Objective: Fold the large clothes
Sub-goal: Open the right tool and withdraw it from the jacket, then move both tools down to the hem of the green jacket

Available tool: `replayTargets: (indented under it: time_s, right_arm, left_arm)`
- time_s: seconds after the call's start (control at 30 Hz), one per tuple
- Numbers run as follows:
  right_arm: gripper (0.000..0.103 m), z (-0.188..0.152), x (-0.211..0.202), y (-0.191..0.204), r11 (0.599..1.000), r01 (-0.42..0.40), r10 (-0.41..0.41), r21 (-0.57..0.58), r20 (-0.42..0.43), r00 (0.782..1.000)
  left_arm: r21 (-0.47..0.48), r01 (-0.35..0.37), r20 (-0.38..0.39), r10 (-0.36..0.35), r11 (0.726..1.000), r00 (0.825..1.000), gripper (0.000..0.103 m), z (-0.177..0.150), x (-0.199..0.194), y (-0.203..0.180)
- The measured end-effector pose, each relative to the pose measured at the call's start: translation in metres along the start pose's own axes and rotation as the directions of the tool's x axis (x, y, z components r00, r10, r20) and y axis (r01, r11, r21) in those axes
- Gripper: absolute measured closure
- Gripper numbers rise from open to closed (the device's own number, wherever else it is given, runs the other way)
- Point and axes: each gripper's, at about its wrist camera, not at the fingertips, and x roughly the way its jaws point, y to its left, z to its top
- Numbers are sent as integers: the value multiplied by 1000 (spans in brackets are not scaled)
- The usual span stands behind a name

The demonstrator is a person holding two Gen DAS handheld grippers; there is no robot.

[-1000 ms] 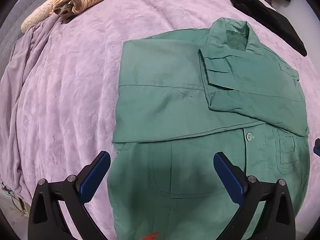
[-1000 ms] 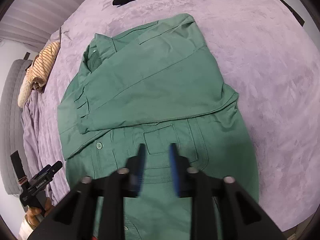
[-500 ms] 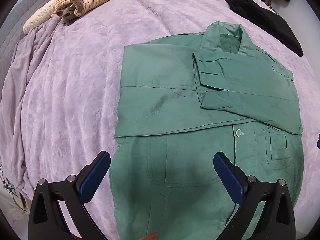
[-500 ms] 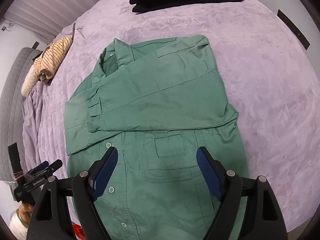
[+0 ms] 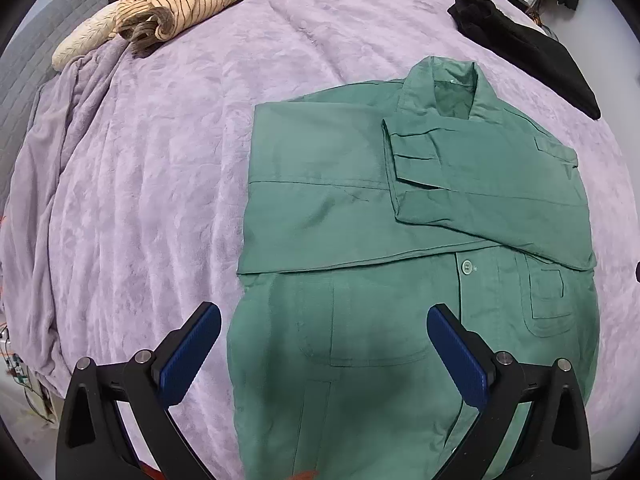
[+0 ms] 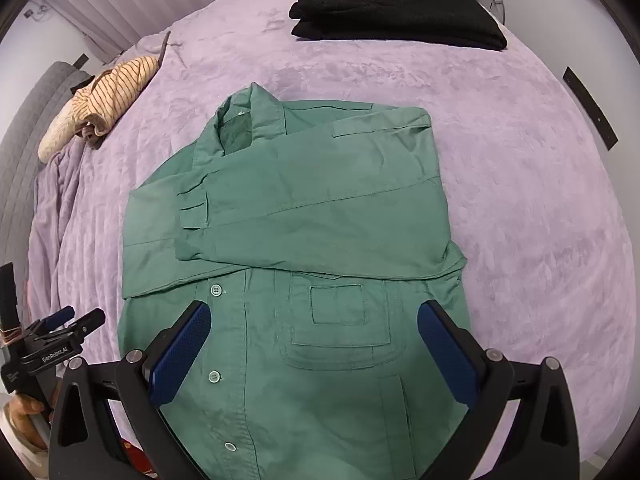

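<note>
On the lilac plush bedspread [image 6: 520,200], the green button-up cotton shirt [image 6: 320,208] lay sleeves-folded, its hem fold pending, left gripper [image 5: 324,344] gaping empty while the right gripper [image 6: 314,344] had just spread wide.

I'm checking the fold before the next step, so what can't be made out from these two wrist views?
- Green shirt hem: cut off by the bottom edge and hidden behind each hand-held gripper, left and right, in both views.
- Shirt front beneath the folded sleeves: covered by them.
- Black folded garment: too dark to tell its type.
- Striped clothing: bunched up, shape unclear.
</note>
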Motion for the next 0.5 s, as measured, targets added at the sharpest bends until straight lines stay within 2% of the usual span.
replayTargets:
  time_s: [0.17, 0.3, 0.5]
  right_arm:
    - [0, -1, -2, 4, 1000, 5, -5, -8, -11, 1000]
    - [0, -3, -5, 7, 1000, 22, -22, -21, -13, 1000]
    - [0, -6, -8, 15, 994, 93, -95, -61, -16, 995]
  left_arm:
    - [-4, 61, -29, -61, 998, 998, 0, -3, -1, 2]
    - [-9, 60, -4, -60, 998, 998, 0, -5, -9, 0]
    - [18, 9, 47, -10, 1000, 999, 0, -4, -21, -3]
